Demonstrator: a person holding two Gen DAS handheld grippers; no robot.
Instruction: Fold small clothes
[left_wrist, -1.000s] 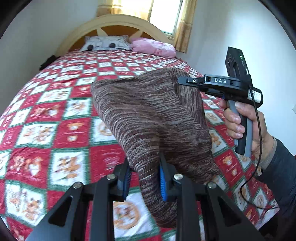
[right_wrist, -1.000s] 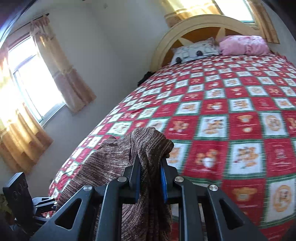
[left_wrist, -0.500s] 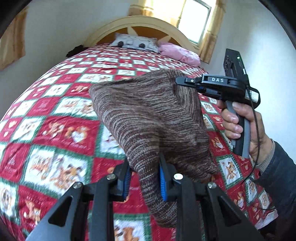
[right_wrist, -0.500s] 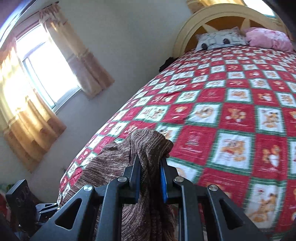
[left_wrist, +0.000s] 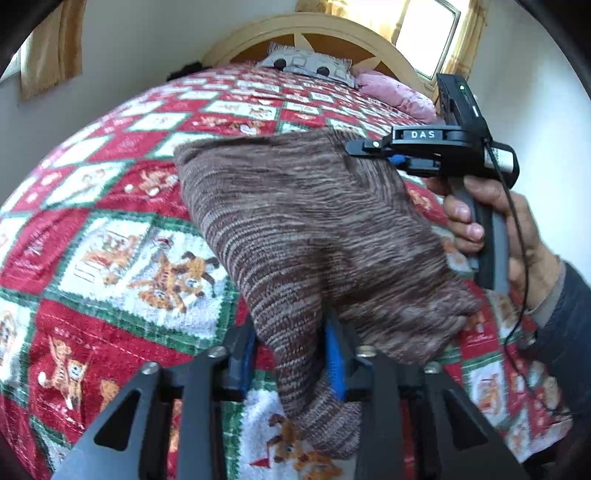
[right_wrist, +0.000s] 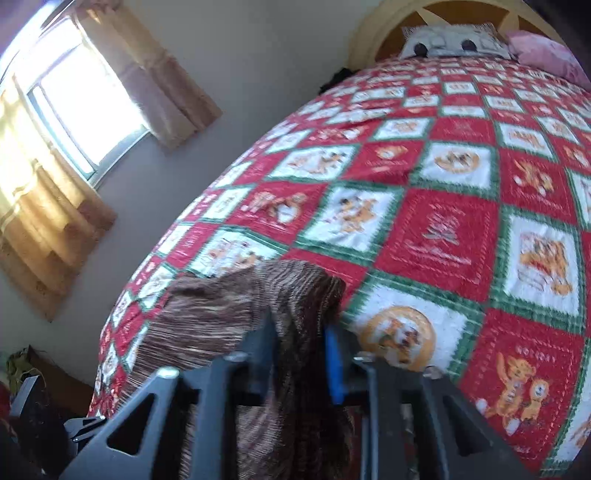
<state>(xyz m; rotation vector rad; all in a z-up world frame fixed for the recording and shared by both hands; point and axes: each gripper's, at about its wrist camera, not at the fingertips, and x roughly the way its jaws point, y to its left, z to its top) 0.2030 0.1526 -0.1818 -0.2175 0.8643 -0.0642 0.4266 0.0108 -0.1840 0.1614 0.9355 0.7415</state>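
Brown knit garment (left_wrist: 306, 236) held stretched between both tools above patterned bedspread (left_wrist: 110, 258), judged for lowering flat before fold
One edge carried by left gripper (left_wrist: 291, 365), opposite corner by right gripper (right_wrist: 301, 354)
Both sets of jaws noted opening; knit seen between blue pads in each view
Left pad (left_wrist: 334, 365) appears touching fabric; gap visible at other side
Release onto bed judged under way; garment not yet laid flat
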